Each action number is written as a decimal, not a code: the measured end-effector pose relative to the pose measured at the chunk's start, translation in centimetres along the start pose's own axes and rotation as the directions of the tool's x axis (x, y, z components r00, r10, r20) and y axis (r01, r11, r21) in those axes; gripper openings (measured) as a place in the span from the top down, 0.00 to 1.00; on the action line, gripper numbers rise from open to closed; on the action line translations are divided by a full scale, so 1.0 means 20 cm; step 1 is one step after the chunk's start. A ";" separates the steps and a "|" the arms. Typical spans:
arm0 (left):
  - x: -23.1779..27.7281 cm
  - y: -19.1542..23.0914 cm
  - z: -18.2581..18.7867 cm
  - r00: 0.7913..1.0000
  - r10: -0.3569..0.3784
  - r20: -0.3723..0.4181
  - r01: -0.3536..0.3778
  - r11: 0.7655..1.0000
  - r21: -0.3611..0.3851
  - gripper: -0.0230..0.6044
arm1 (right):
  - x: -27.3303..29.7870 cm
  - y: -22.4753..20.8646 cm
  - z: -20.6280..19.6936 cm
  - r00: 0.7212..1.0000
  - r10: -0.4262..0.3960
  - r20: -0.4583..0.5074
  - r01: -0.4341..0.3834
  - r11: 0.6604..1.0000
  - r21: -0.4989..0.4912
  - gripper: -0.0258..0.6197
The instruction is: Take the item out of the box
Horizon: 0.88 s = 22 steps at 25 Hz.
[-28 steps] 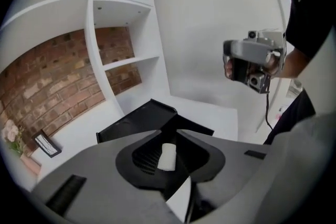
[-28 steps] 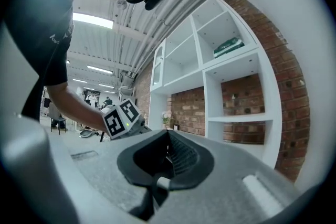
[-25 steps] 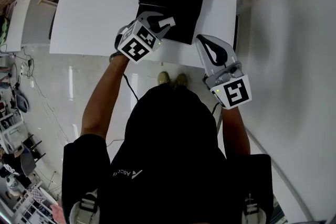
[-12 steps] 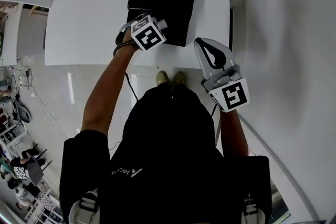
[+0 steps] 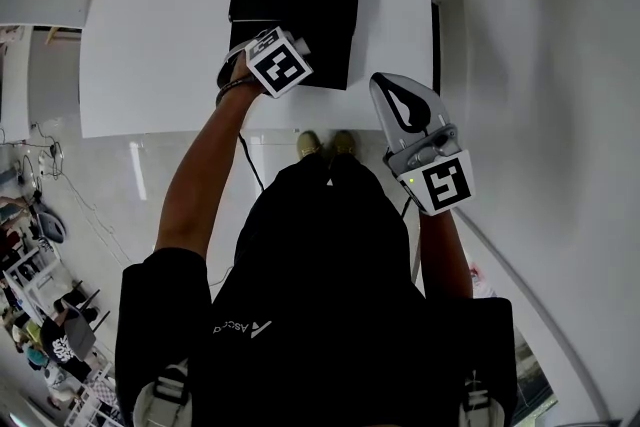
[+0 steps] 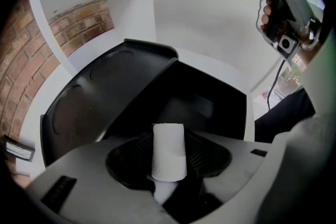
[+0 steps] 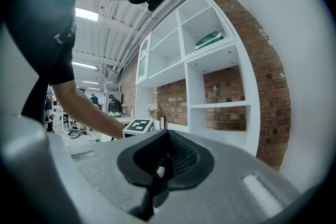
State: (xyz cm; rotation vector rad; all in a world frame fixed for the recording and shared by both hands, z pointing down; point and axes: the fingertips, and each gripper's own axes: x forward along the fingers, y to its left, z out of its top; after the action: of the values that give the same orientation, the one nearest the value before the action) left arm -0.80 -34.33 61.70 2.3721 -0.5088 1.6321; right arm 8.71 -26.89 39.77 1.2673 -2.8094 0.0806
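Observation:
A black box lies open on the white table; its lid stands up behind the dark inside. My left gripper points down over the box's front half. A small white cylinder stands upright between its black pads, which touch it on both sides while the jaws are closing. In the head view the cube hides the cylinder. My right gripper is held off the table's front right corner, away from the box, with its jaws together and nothing in them.
A white wall panel runs along the right of the table with a dark gap between them. White shelving against a brick wall stands beyond the table. The person's feet are at the table's front edge.
The left gripper has gone from the box's front edge, jaws pointing sideways, to tipped down into the box. The right gripper has hardly moved.

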 end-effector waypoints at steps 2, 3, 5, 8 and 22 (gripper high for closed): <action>-0.01 0.02 0.00 1.000 0.015 0.005 -0.015 1.000 0.000 0.67 | 0.00 0.00 -0.01 1.000 -0.001 -0.004 0.001 1.000 -0.001 0.96; -0.01 0.02 0.00 1.000 0.016 0.008 -0.016 1.000 -0.002 0.67 | 0.01 0.00 -0.01 1.000 0.000 -0.004 0.000 1.000 -0.001 0.96; -0.02 0.00 0.00 1.000 0.002 0.023 -0.002 1.000 -0.013 0.68 | 0.02 0.00 -0.01 1.000 0.005 -0.007 -0.005 1.000 -0.004 0.96; -0.05 -0.02 0.02 0.997 -0.007 0.077 0.011 0.999 -0.047 0.68 | 0.06 0.01 -0.01 1.000 0.014 -0.013 -0.015 1.000 -0.008 0.96; -0.81 -0.06 0.38 0.739 0.154 0.656 -0.018 0.978 -0.209 0.68 | 0.21 0.01 0.17 0.995 0.054 0.079 -0.051 0.998 -0.042 0.96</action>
State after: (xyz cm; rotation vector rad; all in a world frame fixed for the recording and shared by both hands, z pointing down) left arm 0.99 -33.46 43.87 2.7622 -0.8603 0.6378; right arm 5.67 -30.02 36.64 1.2152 -2.8965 -0.0242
